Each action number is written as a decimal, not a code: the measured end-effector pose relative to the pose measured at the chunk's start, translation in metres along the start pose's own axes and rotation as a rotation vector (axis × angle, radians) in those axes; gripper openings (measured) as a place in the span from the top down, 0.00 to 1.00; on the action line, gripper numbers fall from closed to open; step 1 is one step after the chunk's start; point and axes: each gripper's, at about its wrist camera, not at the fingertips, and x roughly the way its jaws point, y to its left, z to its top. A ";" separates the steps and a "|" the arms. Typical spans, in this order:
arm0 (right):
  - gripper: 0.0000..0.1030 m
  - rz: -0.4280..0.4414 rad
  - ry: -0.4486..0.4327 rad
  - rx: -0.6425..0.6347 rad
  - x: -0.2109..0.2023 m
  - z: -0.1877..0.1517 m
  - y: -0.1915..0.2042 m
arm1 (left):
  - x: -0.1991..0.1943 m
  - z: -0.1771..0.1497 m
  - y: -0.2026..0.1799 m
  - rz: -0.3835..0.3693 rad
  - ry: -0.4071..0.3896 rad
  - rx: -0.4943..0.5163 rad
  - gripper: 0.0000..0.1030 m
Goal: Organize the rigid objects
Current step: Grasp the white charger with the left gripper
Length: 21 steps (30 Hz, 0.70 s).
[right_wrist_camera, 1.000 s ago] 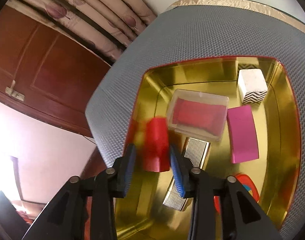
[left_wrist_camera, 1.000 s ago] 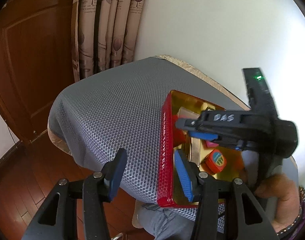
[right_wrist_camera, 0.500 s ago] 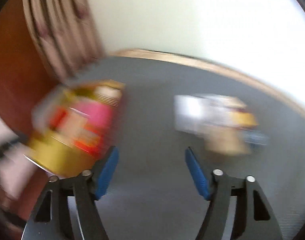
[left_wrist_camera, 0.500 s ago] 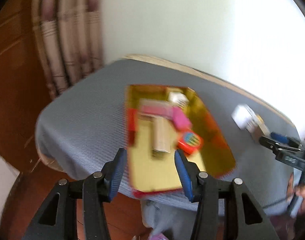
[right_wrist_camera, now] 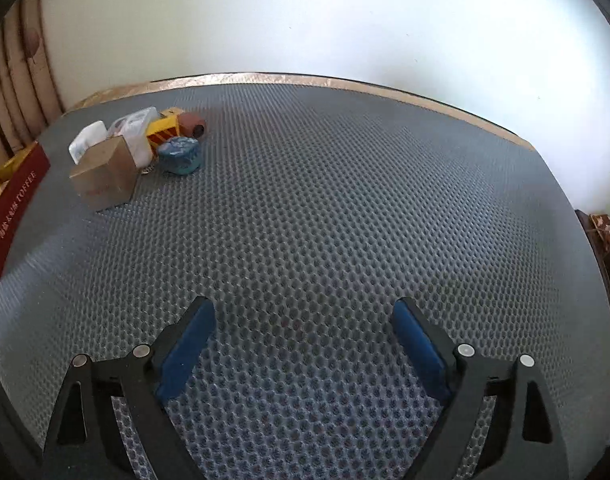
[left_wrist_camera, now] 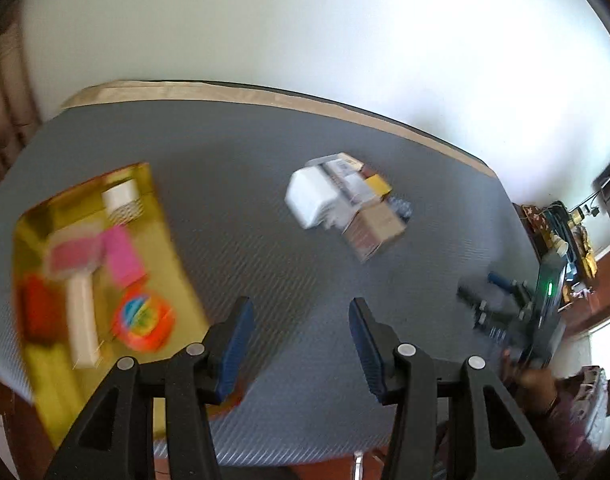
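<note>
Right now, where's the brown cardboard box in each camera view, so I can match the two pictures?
Left wrist view: the cardboard box sits right of centre, at the near edge of the loose pile, blurred.
Right wrist view: the cardboard box sits upper left, again the pile's nearest piece.
Shared landmark: the red tin, at the left of both views.

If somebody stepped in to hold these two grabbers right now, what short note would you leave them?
Left gripper: part open, empty, above the grey mesh mat.
Right gripper: jaws opening, nothing between them, over bare mat.
Done: gold-lined red tin holds several things, including a pink card, a white cube and a round orange toy.
Left: the pile mid-mat, with a brown cardboard box, a blue round lump and a yellow box.
</note>
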 end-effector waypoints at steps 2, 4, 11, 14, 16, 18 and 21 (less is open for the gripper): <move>0.14 0.013 -0.004 -0.019 -0.001 -0.001 0.003 | 0.020 0.026 -0.009 -0.003 0.035 -0.009 0.51; 0.14 0.024 -0.015 -0.018 -0.003 -0.002 0.003 | 0.039 0.049 -0.017 -0.011 0.054 -0.028 0.51; 0.13 0.088 -0.023 0.001 -0.011 -0.003 0.000 | 0.087 0.098 -0.019 -0.010 0.084 -0.137 0.51; 0.13 0.103 -0.024 -0.006 -0.011 -0.002 0.002 | 0.100 0.104 -0.014 0.001 0.103 -0.164 0.51; 0.13 0.113 -0.026 -0.008 -0.013 -0.005 0.001 | 0.112 0.105 -0.012 0.011 0.125 -0.181 0.51; 0.13 0.118 -0.026 -0.004 -0.010 -0.003 0.002 | 0.116 0.105 -0.008 0.026 0.125 -0.188 0.51; 0.12 0.121 -0.021 -0.003 -0.007 -0.002 0.003 | 0.127 0.105 -0.001 0.035 0.150 -0.205 0.51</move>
